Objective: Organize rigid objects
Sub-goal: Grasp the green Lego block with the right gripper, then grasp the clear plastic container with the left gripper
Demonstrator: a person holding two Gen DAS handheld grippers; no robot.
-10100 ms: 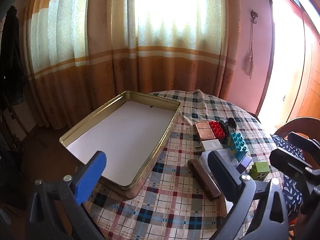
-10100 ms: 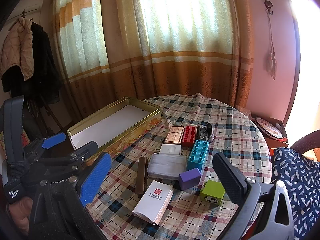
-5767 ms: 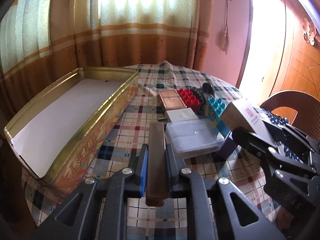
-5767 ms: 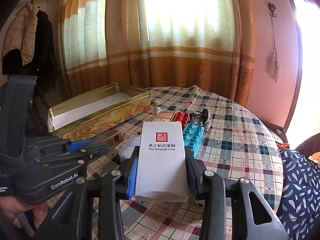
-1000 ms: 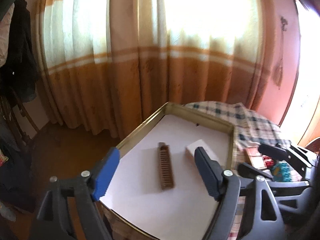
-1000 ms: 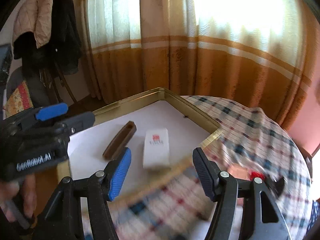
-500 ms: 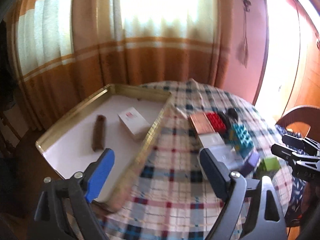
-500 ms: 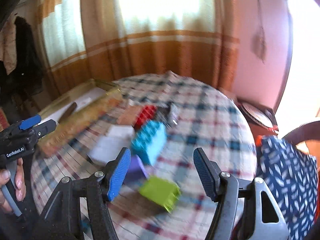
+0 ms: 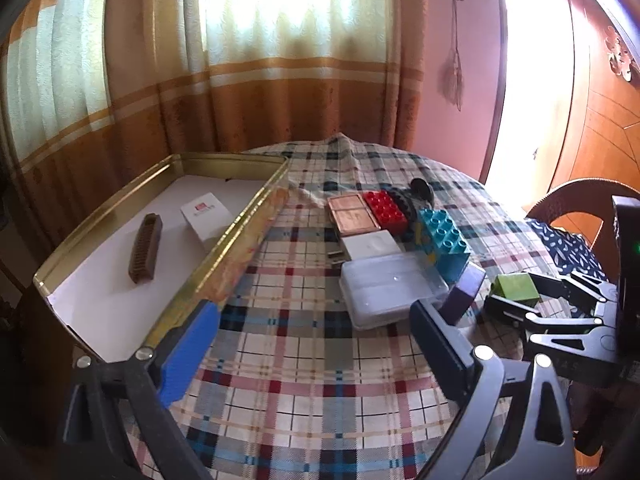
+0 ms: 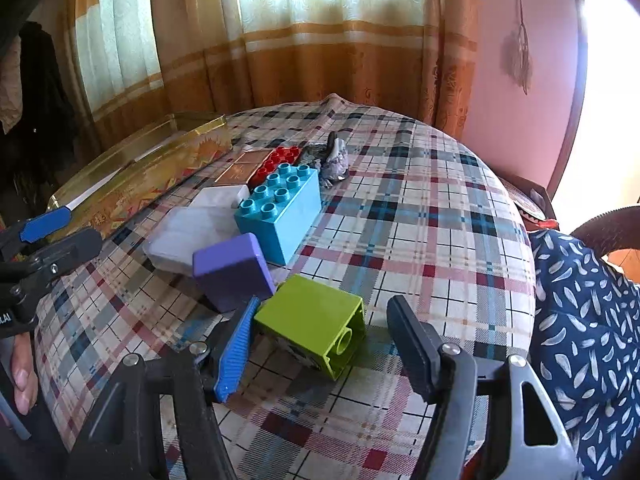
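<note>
My left gripper (image 9: 316, 354) hangs over bare tablecloth in front of the clear plastic case (image 9: 390, 288); its jaws are opening and nothing is between them. My right gripper (image 10: 324, 348) straddles the green block (image 10: 316, 320), its jaws closing; the blue pad sits at the block's left edge and the dark pad stands clear. Beside the block lie a purple box (image 10: 232, 268) and a blue brick (image 10: 280, 208). Inside the gold tin (image 9: 224, 248) rest a brown bar (image 9: 145, 248) and a white box (image 9: 206, 216).
Behind the case lie a small white box (image 9: 370, 244), a copper box (image 9: 352, 218), a red brick (image 9: 386, 210) and a dark figurine (image 10: 334, 158). A chair with a blue patterned cushion (image 10: 580, 320) stands at the table's right edge. Curtains hang behind.
Both grippers swung away from the tin to the objects on the cloth and dropped lower. The left jaws spread wider. The right gripper now brackets the green block.
</note>
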